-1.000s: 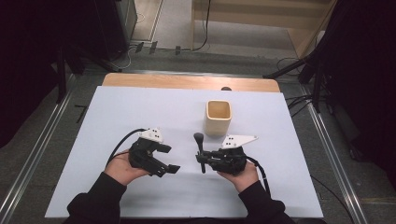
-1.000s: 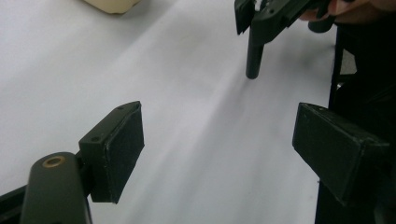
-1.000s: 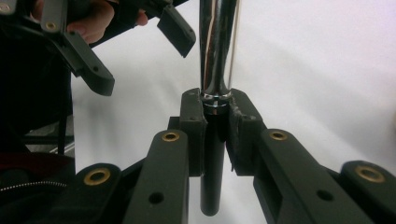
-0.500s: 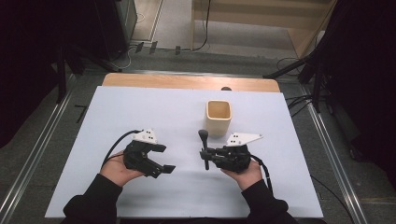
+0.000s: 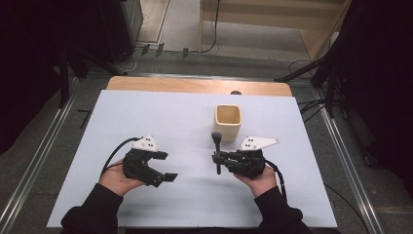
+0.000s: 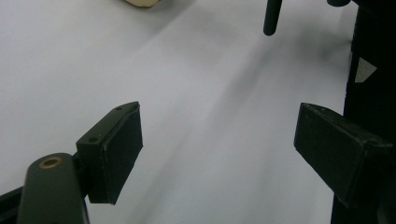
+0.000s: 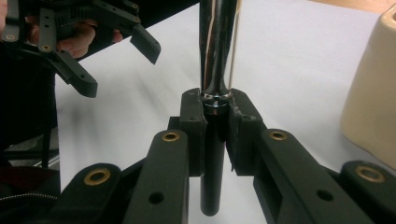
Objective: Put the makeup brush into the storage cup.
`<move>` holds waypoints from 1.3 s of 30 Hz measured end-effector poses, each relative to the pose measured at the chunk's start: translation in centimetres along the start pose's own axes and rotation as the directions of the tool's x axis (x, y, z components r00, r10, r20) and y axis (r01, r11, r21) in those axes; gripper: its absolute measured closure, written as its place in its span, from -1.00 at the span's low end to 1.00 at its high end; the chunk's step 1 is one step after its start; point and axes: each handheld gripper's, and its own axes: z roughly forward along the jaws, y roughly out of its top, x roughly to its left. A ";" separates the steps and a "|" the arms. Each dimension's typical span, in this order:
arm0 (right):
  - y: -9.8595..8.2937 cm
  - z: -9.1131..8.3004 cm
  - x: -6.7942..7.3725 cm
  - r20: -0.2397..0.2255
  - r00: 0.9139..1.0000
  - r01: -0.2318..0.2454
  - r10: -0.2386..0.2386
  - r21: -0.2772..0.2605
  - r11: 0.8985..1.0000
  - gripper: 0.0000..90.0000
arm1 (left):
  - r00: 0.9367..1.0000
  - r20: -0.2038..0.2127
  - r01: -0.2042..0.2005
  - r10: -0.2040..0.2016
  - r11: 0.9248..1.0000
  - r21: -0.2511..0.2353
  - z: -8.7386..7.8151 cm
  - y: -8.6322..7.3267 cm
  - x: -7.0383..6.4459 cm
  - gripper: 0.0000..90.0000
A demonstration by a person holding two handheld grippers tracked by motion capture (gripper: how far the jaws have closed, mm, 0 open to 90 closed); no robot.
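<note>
Black tool [image 5: 216,151], now upright, between right tongs [image 5: 217,157].

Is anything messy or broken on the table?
Nothing stands out. The cream cup stands upright on the white table, with no spill around it. The right gripper is shut on a black tool, gripped near its middle. The left gripper is open, holding nothing.

The left hand-held gripper [image 5: 168,176] has drawn nearer the person, jaws still apart
</note>
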 end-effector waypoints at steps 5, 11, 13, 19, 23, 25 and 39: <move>0.0 -0.3 -0.3 0.016 1.000 -0.004 0.004 -0.008 1.000 0.76 | 1.000 -0.002 -0.007 0.007 1.000 -0.004 -0.3 -0.3 0.0 -0.65; 0.3 -0.9 -0.6 0.031 0.999 -0.007 0.007 -0.030 1.000 0.76 | 1.000 -0.023 -0.005 0.005 1.000 -0.011 -0.7 -0.8 0.0 -0.65; 0.5 -1.0 -0.6 0.041 0.999 -0.002 0.004 -0.033 0.999 0.76 | 1.000 -0.028 0.000 -0.001 1.000 -0.014 -0.9 -1.0 0.1 -0.65; 1.0 -1.4 -0.9 0.052 0.999 -0.007 0.009 -0.043 0.999 0.76 | 0.999 -0.046 0.015 -0.016 1.000 -0.017 -1.4 -1.6 0.3 -0.65; 1.3 -1.6 -1.0 0.062 0.998 -0.001 0.004 -0.047 0.999 0.76 | 0.998 -0.064 0.017 -0.017 1.000 -0.005 -1.6 -2.0 0.4 -0.65; 1.4 -1.7 -1.1 0.068 0.998 0.001 0.002 -0.049 0.999 0.76 | 0.997 -0.071 0.018 -0.018 1.000 0.002 -1.6 -2.1 0.4 -0.65; 3.2 -2.9 -1.7 0.100 0.995 0.008 0.002 -0.095 0.995 0.76 | 0.996 -0.085 0.031 -0.030 0.999 0.011 -1.8 -2.4 0.6 -0.65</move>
